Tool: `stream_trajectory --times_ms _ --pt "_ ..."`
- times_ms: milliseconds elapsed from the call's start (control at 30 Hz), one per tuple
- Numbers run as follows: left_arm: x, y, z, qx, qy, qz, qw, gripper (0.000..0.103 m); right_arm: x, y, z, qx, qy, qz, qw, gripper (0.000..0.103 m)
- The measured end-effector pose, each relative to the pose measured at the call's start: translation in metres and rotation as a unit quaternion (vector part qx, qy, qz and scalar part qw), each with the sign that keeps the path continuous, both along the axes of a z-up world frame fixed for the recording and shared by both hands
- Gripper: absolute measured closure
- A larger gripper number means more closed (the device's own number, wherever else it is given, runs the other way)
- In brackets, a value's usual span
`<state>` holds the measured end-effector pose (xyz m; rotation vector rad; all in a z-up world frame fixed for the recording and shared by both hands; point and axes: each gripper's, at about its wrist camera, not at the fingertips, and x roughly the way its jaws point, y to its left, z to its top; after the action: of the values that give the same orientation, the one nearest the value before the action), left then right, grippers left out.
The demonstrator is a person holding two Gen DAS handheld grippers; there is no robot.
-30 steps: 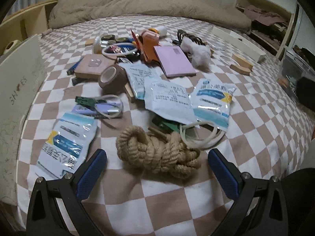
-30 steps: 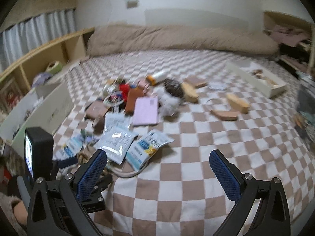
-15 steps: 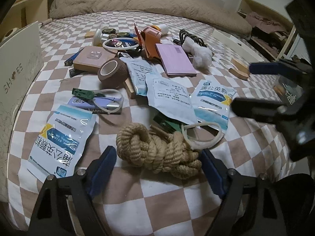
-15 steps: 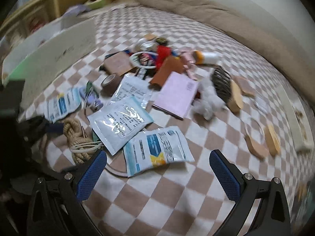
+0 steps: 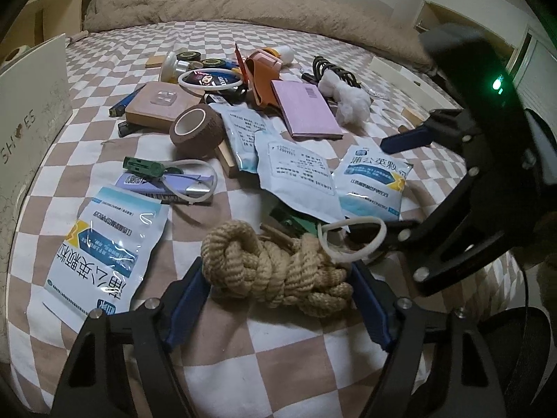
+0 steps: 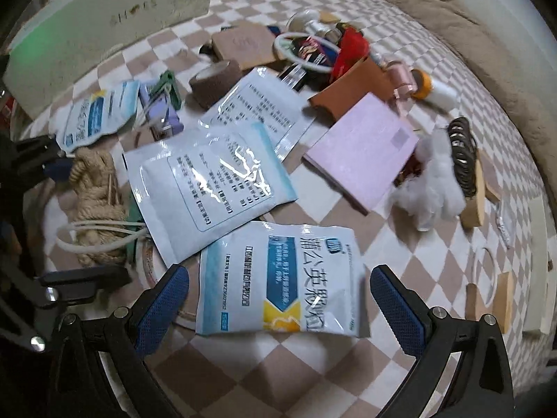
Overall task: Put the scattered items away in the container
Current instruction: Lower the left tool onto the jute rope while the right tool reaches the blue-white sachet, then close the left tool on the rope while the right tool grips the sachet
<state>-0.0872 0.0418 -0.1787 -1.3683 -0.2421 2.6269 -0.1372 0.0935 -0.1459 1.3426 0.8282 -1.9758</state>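
Left wrist view: left gripper (image 5: 275, 299) closing, blue pads flanking the rope bundle (image 5: 275, 266); contact on both sides cannot be told.
Rope bundle: tan, thick twisted cord wound into a knotted coil, lying on the checkered bedspread (image 5: 104, 139); a white loop (image 5: 351, 240) rests on its right end.
Right gripper (image 6: 278, 299): wide apart, nothing gripped, hovering over a blue-and-white sachet (image 6: 278, 278).
Shoe box (image 5: 31, 104): white, at the bed's left edge, beside the clutter.
Open room: bare checkered cloth below the rope and right of the sachet; 2 more sachets, a tape roll (image 5: 196, 132) and a pink pad (image 5: 304, 109) crowd the middle.
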Motion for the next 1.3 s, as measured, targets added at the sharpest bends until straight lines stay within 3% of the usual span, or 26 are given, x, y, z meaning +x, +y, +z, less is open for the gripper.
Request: stream_trajectory --times_ms 133,367,600,767,1067,1300 --pt "0.0 0.004 -0.001 -0.014 0.005 -0.004 0.9999 0.025 -0.001 0.0 -0.002 -0.007 0.003 -0.007 1.0 0.0" --pt "-0.001 0.005 -0.003 -0.022 0.008 -0.004 0.9997 0.025 -0.004 0.013 0.003 -0.025 0.01 -0.042 0.999 0.03" --pt "0.001 0.003 -0.002 -0.013 0.009 -0.006 0.9999 0.033 0.001 0.024 0.017 -0.041 0.021 -0.069 0.997 0.031" --pt "0.003 0.003 -0.001 -0.015 0.013 -0.007 0.9998 0.038 0.015 0.043 0.038 -0.064 0.053 -0.104 0.991 0.031" --pt "0.017 0.003 0.01 -0.003 0.029 -0.021 0.9994 0.041 0.025 0.059 0.063 -0.13 0.066 -0.188 0.971 0.031" --pt "0.03 -0.004 0.027 0.029 0.047 -0.019 0.9983 0.041 0.047 0.061 0.074 -0.18 0.064 -0.229 0.955 0.031"
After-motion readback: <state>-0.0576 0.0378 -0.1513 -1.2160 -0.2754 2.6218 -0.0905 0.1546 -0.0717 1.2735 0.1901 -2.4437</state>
